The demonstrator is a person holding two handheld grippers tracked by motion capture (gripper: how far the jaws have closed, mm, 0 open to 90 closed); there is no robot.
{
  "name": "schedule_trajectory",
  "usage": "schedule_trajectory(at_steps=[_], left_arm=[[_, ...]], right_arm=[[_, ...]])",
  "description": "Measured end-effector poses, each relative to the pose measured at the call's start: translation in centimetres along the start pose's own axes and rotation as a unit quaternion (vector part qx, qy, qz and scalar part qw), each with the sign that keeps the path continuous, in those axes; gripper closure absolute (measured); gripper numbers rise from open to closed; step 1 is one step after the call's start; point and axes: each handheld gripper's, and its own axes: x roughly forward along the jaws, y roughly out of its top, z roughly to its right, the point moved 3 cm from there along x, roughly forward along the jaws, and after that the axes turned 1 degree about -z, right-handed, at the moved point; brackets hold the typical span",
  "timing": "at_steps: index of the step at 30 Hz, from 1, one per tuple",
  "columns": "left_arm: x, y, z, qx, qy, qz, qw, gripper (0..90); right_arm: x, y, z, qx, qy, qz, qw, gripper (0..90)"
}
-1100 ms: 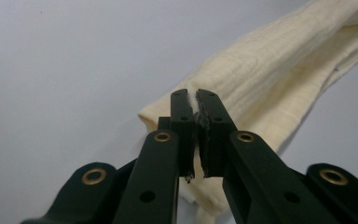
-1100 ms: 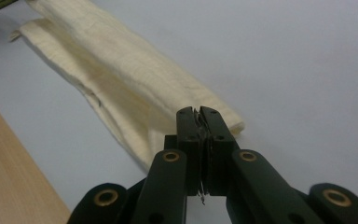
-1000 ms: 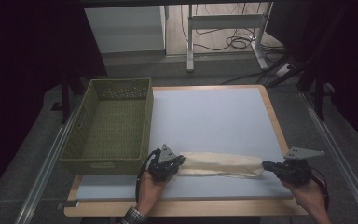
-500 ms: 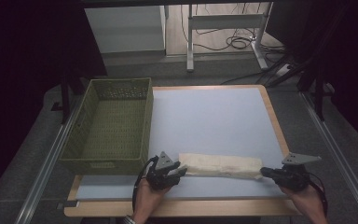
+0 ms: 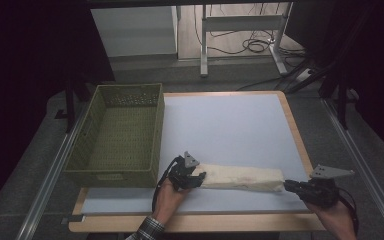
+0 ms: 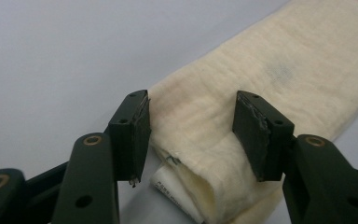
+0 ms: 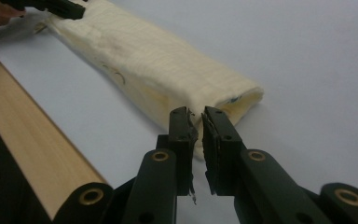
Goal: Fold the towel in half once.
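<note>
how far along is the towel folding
Done: the cream towel lies folded into a long narrow strip along the near edge of the table. In hand: the left tongs have just been opening and stand apart around the strip's end, pads not pressing; the right tongs sit nearly closed at the other end, barely parted. Left, probably: further folding and moving it into the green basket, which holds nothing.
</note>
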Motion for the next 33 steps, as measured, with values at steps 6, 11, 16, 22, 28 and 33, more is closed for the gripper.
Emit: schedule_trajectory(at_steps=[6,11,16,22,28,33], left_arm=[[0.0,-0.1,0.0,0.004,0.001,0.0,1.0,46.1],[0.1,-0.2,0.0,0.002,0.0,0.003,1.0,46.2],[0.1,-0.3,-0.1,-0.001,-0.004,0.006,1.0,46.4],[0.1,-0.5,-0.2,-0.003,-0.008,0.013,0.9999,46.4],[0.2,-0.7,-0.2,-0.005,-0.01,0.017,0.9998,46.4],[0.2,-0.7,-0.3,-0.005,-0.01,0.019,0.9997,46.4]], right_arm=[[0.3,-0.8,-1.5,-0.002,0.021,-0.007,0.9998,82.9],[2.9,-0.7,-2.6,-0.005,0.036,-0.01,0.9993,86.4],[5.4,0.2,-2.9,-0.012,0.029,-0.001,0.9995,87.3],[7.0,1.1,-2.1,-0.025,-0.01,0.001,0.9997,87.3],[6.1,0.6,-0.2,-0.014,-0.046,0.01,0.9988,87.2],[4.4,-0.1,1.5,0.0,-0.074,0.023,0.997,87.1]])
